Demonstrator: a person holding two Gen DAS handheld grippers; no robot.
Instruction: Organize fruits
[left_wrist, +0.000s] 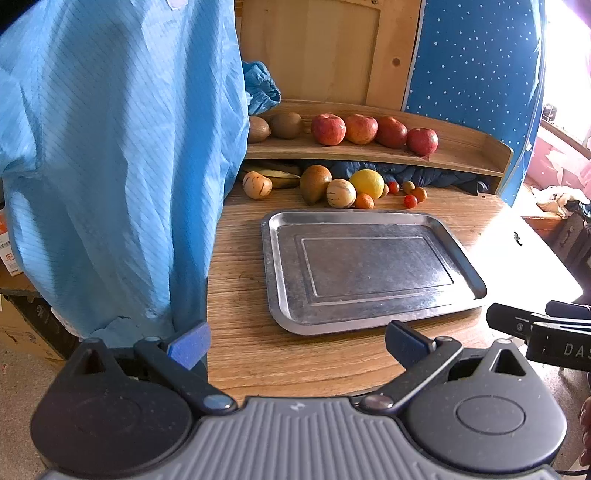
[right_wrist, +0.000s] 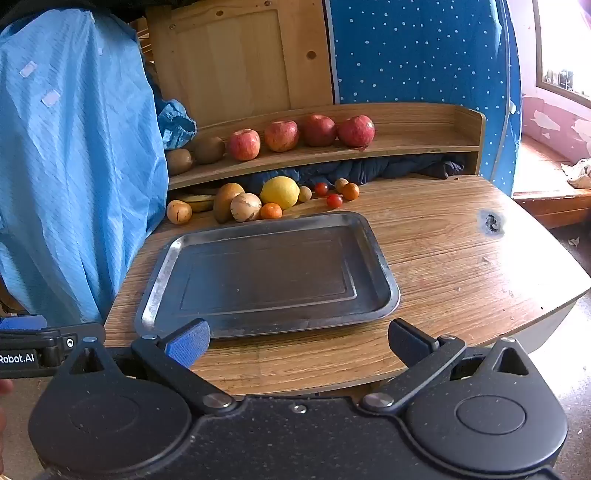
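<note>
An empty steel tray (left_wrist: 280, 291) (right_wrist: 384, 273) lies in the middle of the wooden table (left_wrist: 243, 350) (right_wrist: 461, 266). Behind it sits a heap of fruit: a yellow lemon (left_wrist: 367, 183) (right_wrist: 280, 191), a brown pear (left_wrist: 314, 182) (right_wrist: 225, 201), striped pale melons (left_wrist: 341, 193) (right_wrist: 245, 206), small oranges (left_wrist: 364, 201) (right_wrist: 271, 211) and cherry tomatoes (left_wrist: 410, 201) (right_wrist: 334, 200). Several red apples (left_wrist: 328, 129) (right_wrist: 243, 144) and two kiwis (left_wrist: 287, 124) (right_wrist: 209, 149) line the wooden shelf (left_wrist: 461, 147) (right_wrist: 417, 122). My left gripper (left_wrist: 298, 345) and right gripper (right_wrist: 298, 341) hover open at the table's near edge, both holding nothing.
A light blue garment (left_wrist: 110, 166) (right_wrist: 70, 177) hangs at the left, over the table's left side. Dark blue cloth (left_wrist: 424, 173) (right_wrist: 369, 168) is stuffed under the shelf. A blue dotted panel (left_wrist: 472, 62) (right_wrist: 421, 51) and a wooden board (left_wrist: 325, 48) (right_wrist: 236, 59) stand behind.
</note>
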